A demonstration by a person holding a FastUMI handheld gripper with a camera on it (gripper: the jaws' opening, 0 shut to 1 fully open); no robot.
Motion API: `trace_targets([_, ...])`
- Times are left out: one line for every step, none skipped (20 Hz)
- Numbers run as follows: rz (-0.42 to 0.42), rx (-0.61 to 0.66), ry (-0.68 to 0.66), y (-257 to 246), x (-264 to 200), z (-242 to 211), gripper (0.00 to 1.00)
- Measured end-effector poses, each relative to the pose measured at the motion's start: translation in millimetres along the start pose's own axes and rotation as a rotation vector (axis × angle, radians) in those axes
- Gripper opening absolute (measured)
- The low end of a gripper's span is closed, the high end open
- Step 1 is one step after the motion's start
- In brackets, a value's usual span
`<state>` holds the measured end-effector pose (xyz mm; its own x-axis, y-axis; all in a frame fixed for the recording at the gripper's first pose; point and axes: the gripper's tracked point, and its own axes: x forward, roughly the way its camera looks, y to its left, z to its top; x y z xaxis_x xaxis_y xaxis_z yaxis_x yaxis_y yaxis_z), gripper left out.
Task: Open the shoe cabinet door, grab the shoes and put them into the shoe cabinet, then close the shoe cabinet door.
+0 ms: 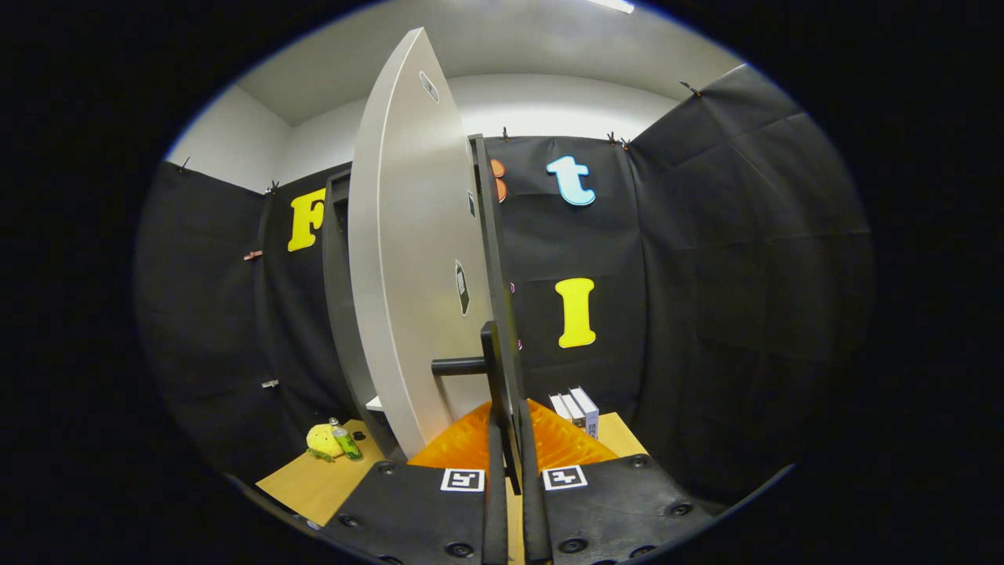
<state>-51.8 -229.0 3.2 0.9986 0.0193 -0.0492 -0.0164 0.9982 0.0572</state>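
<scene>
The shoe cabinet's grey door [408, 259] stands swung open, with its dark edge turned toward me. Its black handle [490, 353] juts from the door's face on a short stub, and its vertical bar runs down between my fingers. My gripper [511, 439] is shut on that handle bar, one finger on each side, with almost no gap left. Behind the door, to the left, the dark frame of the cabinet body [337, 298] shows. The inside of the cabinet is hidden by the door.
A wooden tabletop [306, 486] lies below. A yellow soft object [321, 439] and a small green bottle [346, 443] sit left of the cabinet. Several white boxes [576, 408] stand to the right beyond my fingers. Black cloth walls close in all round.
</scene>
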Motion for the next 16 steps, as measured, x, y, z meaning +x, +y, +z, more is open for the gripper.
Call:
trace_targets([0.006,-0.004,-0.003,-0.1,-0.7,0.4,0.12])
trace_targets([0.008,-0.005,-0.002,-0.5,-0.3,0.5,0.12])
trace_targets([0.014,-0.005,0.001,-0.8,-1.2,-0.5,0.13])
trace_targets([0.021,-0.002,-0.001,0.1,-2.9,0.3,0.13])
trace_targets([0.026,0.005,-0.012,0.1,-5.8,3.4,0.13])
trace_targets([0.033,0.016,-0.034,0.4,-9.9,9.6,0.13])
trace_targets([0.032,0.027,-0.05,-3.5,-16.1,16.0,0.14])
trace_targets([0.02,0.03,-0.06,-5.2,-18.7,16.2,0.15])
trace_targets([0.016,0.032,-0.067,-8.3,-30.7,17.9,0.25])
trace_targets([0.01,0.026,-0.074,-8.3,-38.0,19.6,0.36])
trace_targets([0.009,0.021,-0.075,-6.7,-47.2,20.6,0.33])
trace_targets([0.018,0.016,-0.08,-0.6,-56.9,22.4,0.32])
trace_targets([0.021,0.008,-0.092,5.7,-66.5,25.9,0.38])
trace_targets([0.031,-0.001,-0.103,15.5,-74.6,26.7,0.45])
trace_targets([0.045,-0.005,-0.113,26.7,-81.5,26.6,0.51])
trace_targets([0.057,-0.006,-0.118,38.4,-86.8,25.0,0.53])
